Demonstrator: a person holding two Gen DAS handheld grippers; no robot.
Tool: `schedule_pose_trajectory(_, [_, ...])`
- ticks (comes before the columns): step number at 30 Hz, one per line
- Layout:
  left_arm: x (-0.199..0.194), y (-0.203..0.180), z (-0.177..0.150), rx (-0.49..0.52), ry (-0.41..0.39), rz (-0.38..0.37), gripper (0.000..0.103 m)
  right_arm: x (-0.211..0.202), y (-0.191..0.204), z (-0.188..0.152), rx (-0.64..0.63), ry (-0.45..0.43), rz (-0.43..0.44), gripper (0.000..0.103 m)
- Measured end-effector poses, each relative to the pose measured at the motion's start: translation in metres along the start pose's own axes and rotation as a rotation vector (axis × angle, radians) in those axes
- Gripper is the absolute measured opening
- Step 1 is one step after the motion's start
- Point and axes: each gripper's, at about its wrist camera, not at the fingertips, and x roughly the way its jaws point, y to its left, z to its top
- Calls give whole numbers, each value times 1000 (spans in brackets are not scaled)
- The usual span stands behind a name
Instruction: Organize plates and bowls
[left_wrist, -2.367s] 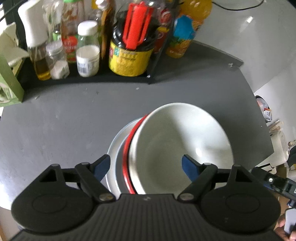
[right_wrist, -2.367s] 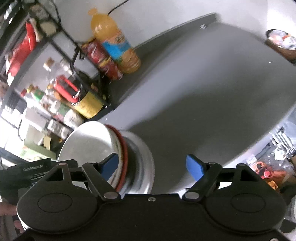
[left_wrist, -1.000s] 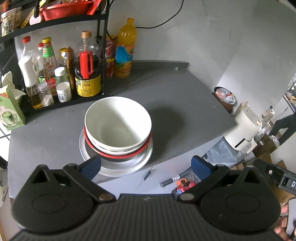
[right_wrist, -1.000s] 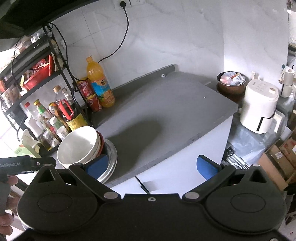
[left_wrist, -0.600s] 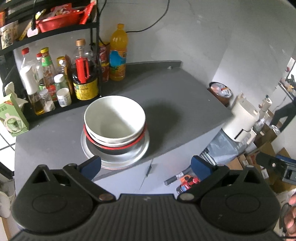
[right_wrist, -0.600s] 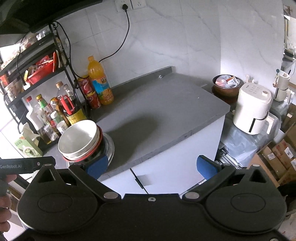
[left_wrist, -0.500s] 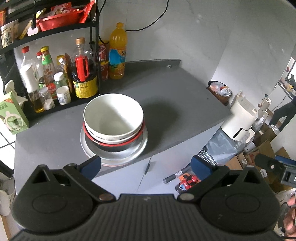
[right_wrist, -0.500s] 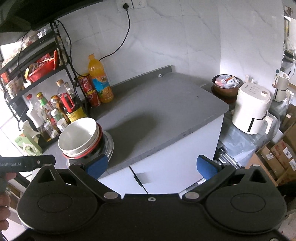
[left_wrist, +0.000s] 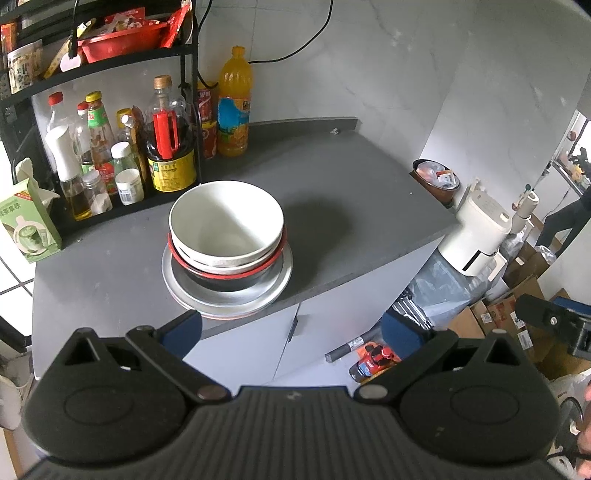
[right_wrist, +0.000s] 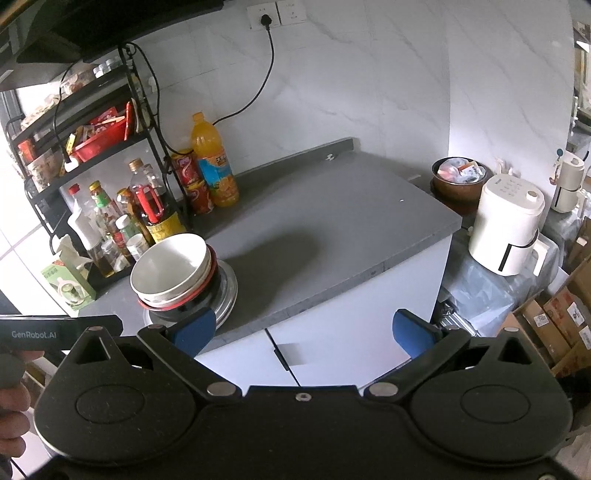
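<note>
Grey counter (left_wrist: 351, 192) carries one stack: a white bowl (left_wrist: 225, 218) nested in more bowls on a metal plate (left_wrist: 229, 299), likely to save space. From the left wrist, the left gripper (left_wrist: 291, 328) is wide open, empty. From the right wrist, the right gripper (right_wrist: 303, 326) is equally spread, holding nothing, well apart from the stack.
</note>
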Motion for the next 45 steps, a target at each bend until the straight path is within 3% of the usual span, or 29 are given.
schedule_pose_trajectory(45, [-9,22,3,-20,-14,17,102,5,6,5,-17,8,26,103])
